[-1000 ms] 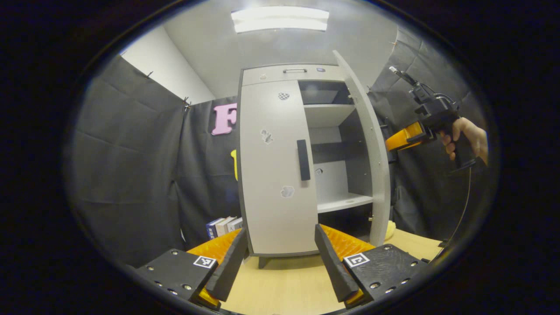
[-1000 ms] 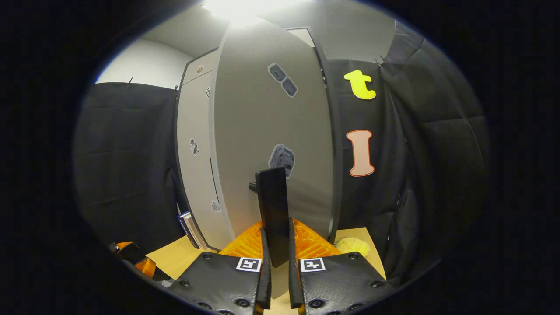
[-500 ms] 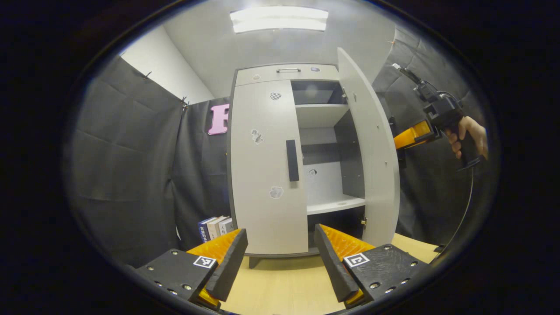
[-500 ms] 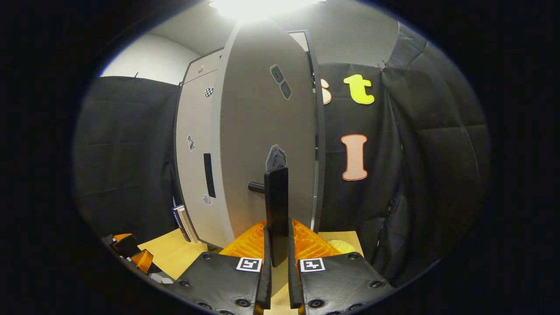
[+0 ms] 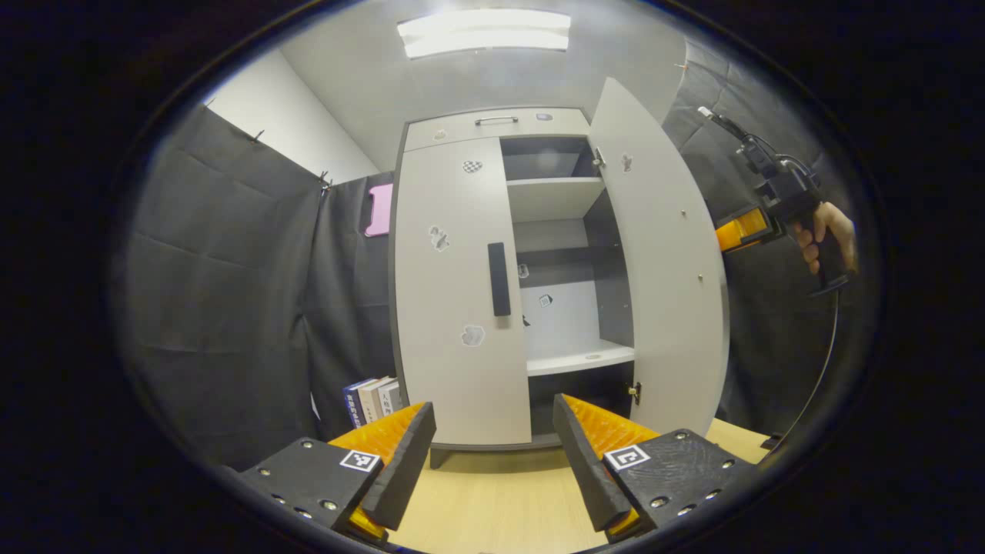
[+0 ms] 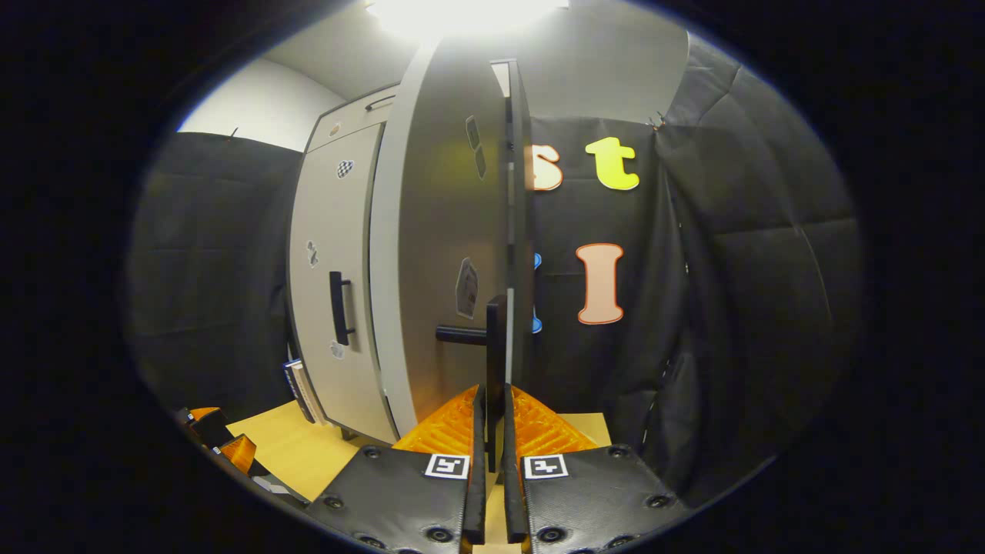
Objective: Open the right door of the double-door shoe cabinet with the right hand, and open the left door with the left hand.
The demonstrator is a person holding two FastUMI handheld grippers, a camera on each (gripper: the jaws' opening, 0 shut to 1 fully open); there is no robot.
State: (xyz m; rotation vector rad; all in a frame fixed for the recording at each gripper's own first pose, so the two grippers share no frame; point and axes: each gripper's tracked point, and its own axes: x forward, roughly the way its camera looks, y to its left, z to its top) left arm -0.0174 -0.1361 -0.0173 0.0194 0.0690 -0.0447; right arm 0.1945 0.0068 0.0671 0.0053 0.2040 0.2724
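Right door [image 5: 662, 261] of shoe cabinet [image 5: 492, 123] swung wide at centre-right of left gripper view, shelves bared; first step judged nearly complete. Right door handle [image 6: 496, 362] pinched between pressed-together fingers of right gripper [image 6: 490, 462]. Left door [image 5: 454, 300] shut, its handle [image 5: 499, 278] untouched at frame centre. Left gripper [image 5: 492, 462] spread wide, empty, low over bench [image 5: 492, 508]. Next: advance, close on that handle, pull. Books [image 5: 373, 398] lower left; right door's outer face in right gripper view.

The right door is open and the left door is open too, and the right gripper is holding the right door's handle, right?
Not quite. The left door is shut, as the left gripper view shows. The right door is open, and the right gripper is shut on its handle.
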